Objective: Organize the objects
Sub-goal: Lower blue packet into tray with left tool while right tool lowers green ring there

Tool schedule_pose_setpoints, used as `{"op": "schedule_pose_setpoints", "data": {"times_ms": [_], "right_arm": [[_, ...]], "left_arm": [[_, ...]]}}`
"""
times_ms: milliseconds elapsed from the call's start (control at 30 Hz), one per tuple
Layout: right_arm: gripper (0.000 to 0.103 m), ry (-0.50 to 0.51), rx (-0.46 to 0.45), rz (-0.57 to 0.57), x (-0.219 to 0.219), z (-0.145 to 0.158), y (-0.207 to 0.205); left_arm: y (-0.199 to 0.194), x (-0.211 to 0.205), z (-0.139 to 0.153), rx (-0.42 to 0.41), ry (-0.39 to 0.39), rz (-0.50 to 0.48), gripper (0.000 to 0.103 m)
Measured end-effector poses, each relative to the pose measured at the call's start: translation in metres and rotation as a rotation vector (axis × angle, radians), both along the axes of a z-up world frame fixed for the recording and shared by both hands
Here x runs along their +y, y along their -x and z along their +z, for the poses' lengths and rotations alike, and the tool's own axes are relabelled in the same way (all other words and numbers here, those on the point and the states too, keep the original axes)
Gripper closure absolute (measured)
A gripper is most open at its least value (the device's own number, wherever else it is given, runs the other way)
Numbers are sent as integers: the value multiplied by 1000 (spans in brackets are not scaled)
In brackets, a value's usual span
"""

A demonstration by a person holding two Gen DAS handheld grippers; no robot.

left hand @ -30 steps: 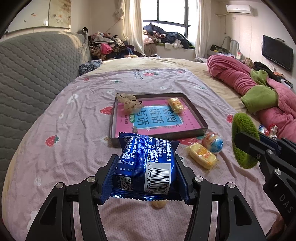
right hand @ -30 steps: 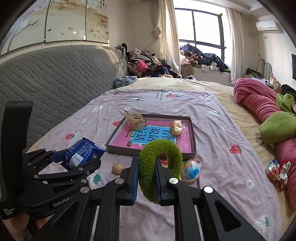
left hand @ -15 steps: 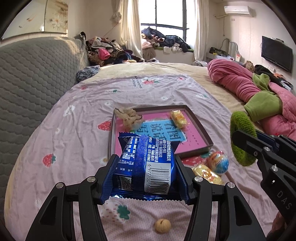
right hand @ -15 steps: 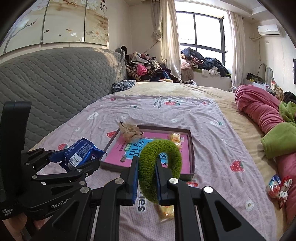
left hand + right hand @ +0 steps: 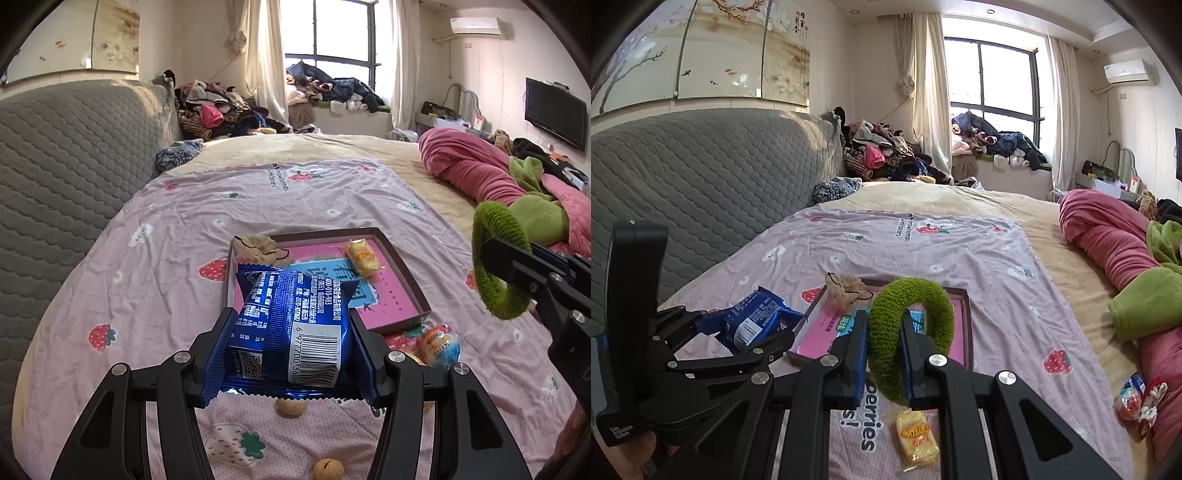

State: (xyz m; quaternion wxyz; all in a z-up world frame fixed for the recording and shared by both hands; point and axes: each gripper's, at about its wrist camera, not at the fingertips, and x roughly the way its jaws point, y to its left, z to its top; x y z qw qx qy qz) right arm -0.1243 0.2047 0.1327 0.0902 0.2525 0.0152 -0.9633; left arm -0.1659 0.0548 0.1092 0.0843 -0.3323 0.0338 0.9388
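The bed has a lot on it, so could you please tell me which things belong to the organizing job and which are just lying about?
Part of the job:
- blue snack packet in the left gripper
- green scrunchie in the right gripper
- tray
- yellow snack, walnuts, egg-shaped toy on the sheet

Lying about:
- pink quilt
- clothes pile
- TV

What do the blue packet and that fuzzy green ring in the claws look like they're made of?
The blue packet looks like glossy plastic film or foil: it glints, creases sharply and has crimped serrated ends. The green ring looks like soft terry or chenille fabric, matte and nubbly, probably over elastic; its core is hidden. The tray looks like matte cardboard.
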Motion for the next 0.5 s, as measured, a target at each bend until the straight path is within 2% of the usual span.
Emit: {"op": "schedule_pose_setpoints", "data": {"times_ms": [500], "right_arm": [[87,-12,20,-1,3,3,28]], "left_arm": [[31,0,6,14,12,20,43]]}}
